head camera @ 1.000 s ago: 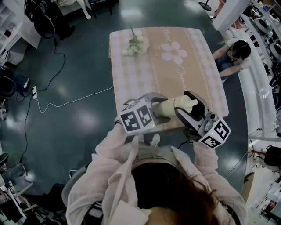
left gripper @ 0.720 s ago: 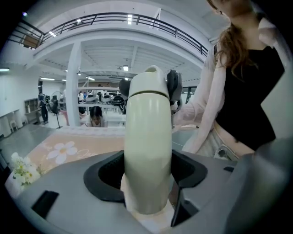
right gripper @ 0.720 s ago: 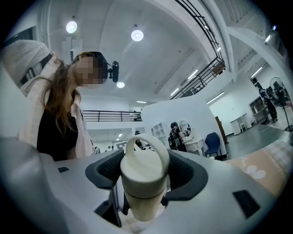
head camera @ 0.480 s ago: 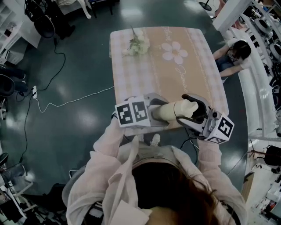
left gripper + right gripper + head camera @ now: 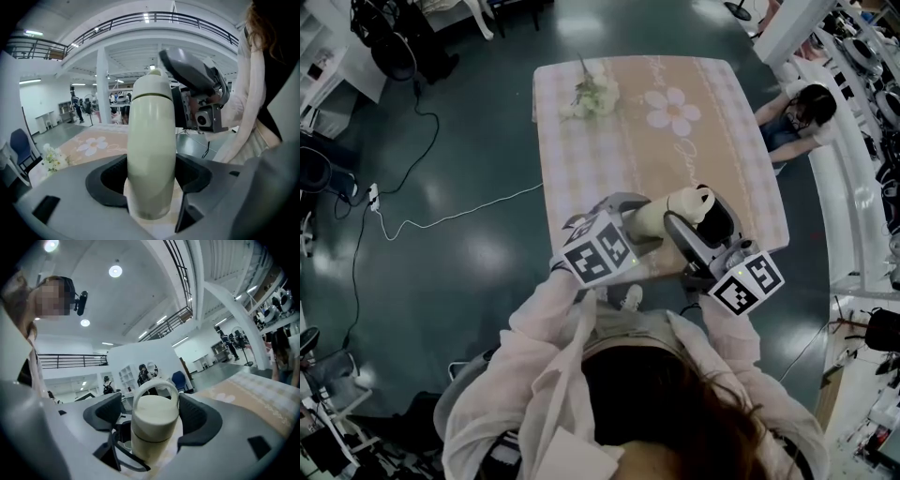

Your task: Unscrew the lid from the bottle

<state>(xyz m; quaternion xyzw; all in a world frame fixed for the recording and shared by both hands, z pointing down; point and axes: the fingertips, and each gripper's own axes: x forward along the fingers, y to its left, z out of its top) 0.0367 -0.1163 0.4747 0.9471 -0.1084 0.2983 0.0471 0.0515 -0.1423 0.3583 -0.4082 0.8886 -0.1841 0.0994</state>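
The bottle [image 5: 150,154] is gripped by the left fingers [image 5: 106,183], and the right fingers [image 5: 195,420], just opened around the lid [image 5: 154,418], must be shut evenly.

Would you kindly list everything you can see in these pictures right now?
table: one, pink-and-tan cloth, centre
flowers: one bunch, white, table's far left
bottle: one, cream, lying sideways over the table's near edge
lid: one, cream, loop handle, on the bottle
cable: one, white, floor at left
seated person: one, right of table
left gripper: one, grey, shut on bottle
right gripper: one, grey, jaws just opened, lid between them
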